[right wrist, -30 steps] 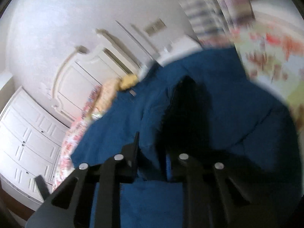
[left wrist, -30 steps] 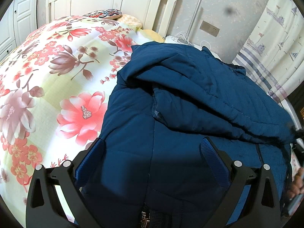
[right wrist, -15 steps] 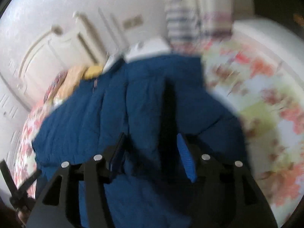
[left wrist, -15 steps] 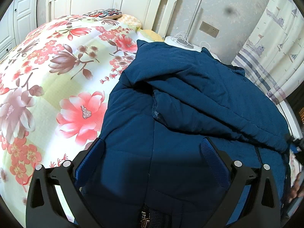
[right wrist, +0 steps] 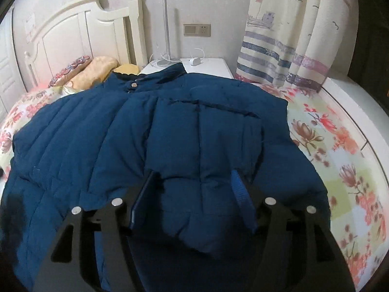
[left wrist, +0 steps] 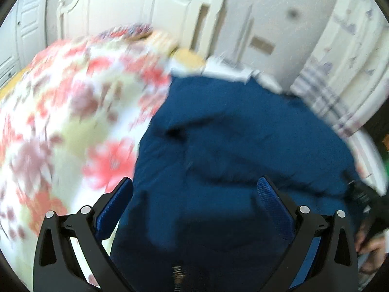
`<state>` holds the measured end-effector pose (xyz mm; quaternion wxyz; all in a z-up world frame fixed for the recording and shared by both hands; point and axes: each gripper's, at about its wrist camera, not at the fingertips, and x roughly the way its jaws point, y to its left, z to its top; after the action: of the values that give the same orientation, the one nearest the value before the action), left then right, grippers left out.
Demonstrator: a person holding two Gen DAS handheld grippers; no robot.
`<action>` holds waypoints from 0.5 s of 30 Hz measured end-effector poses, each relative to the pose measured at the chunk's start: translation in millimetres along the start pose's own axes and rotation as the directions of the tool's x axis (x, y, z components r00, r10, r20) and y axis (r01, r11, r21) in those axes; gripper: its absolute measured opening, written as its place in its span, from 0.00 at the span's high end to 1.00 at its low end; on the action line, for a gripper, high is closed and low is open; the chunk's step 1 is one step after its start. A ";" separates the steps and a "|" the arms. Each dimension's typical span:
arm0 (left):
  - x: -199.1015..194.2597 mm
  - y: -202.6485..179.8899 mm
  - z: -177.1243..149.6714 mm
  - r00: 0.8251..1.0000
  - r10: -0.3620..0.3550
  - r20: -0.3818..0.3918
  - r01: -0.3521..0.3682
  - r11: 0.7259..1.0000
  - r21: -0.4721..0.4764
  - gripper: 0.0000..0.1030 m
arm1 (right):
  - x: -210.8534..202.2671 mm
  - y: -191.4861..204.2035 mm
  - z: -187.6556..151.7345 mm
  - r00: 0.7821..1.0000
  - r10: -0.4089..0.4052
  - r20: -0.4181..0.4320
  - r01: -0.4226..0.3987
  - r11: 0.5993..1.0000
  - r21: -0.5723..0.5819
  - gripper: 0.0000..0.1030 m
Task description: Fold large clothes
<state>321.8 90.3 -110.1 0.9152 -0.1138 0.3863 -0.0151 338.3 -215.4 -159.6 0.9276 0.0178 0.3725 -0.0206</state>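
A large navy quilted jacket (right wrist: pixel 170 126) lies spread on the floral bedspread (right wrist: pixel 340 160), collar toward the headboard, both sleeves folded in over the body. My right gripper (right wrist: pixel 194 180) is open just above the end of the folded sleeve, its blue pads (right wrist: pixel 239 189) either side of it and not closed on it. In the blurred left wrist view the jacket (left wrist: pixel 231 146) fills the middle and right. My left gripper (left wrist: pixel 194 192) is open and empty above the jacket's lower part, near the zip.
A white headboard (right wrist: pixel 80 29) and pillows (right wrist: pixel 97 70) stand beyond the jacket. A white nightstand (right wrist: pixel 209 68) with cables stands by the striped curtain (right wrist: pixel 291 36). Floral bedspread (left wrist: pixel 60 121) extends left of the jacket. A hand and the other gripper (left wrist: pixel 364 209) show at the left view's right edge.
My right gripper has opened and let go of the sleeve, which now lies folded across the jacket. My left gripper has tilted upward, blurring its view; it stays open.
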 end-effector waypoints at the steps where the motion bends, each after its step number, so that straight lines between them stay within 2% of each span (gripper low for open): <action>1: -5.1 -7.1 9.7 1.000 -0.018 0.017 0.018 1.000 0.015 0.05 | 0.1 0.0 0.2 1.000 0.000 -0.002 0.000 1.000 -0.002 0.37; 4: -5.2 -37.1 46.7 0.998 -0.047 0.047 0.044 0.997 0.071 0.05 | 2.0 2.9 -2.2 1.000 -0.006 0.006 0.007 1.000 -0.008 0.36; 8: 37.2 -66.3 74.3 1.000 -0.021 0.005 0.021 0.993 0.118 0.05 | 4.9 3.3 0.6 1.000 -0.001 0.006 0.001 1.000 -0.004 0.36; 11: 84.2 -68.0 67.7 0.994 0.058 -0.091 -0.043 0.988 0.149 0.05 | 6.1 1.6 1.2 1.000 0.009 0.007 -0.009 1.000 0.006 0.35; 12: 109.4 -65.2 58.5 0.980 0.123 -0.155 -0.098 0.982 0.163 0.05 | 7.2 0.7 1.9 1.000 0.011 0.006 -0.011 1.000 0.008 0.35; 13: 119.1 -62.3 49.7 0.979 0.129 -0.157 -0.100 0.979 0.179 0.04 | 7.4 0.8 1.9 1.000 0.016 0.006 -0.016 1.000 0.007 0.35; 14: 116.3 -62.0 41.9 0.986 0.130 -0.105 -0.106 0.973 0.204 0.04 | 7.3 1.2 1.8 1.000 0.016 0.006 -0.016 1.000 0.006 0.34; 15: 114.8 -62.3 38.6 0.986 0.136 -0.094 -0.113 0.970 0.217 0.04 | 7.3 1.6 1.9 1.000 0.016 0.006 -0.016 1.000 0.005 0.33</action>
<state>433.4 24.0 -151.1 0.8991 0.0093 0.4377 -0.0045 345.0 -214.1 -163.2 0.9288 0.0230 0.3695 -0.0143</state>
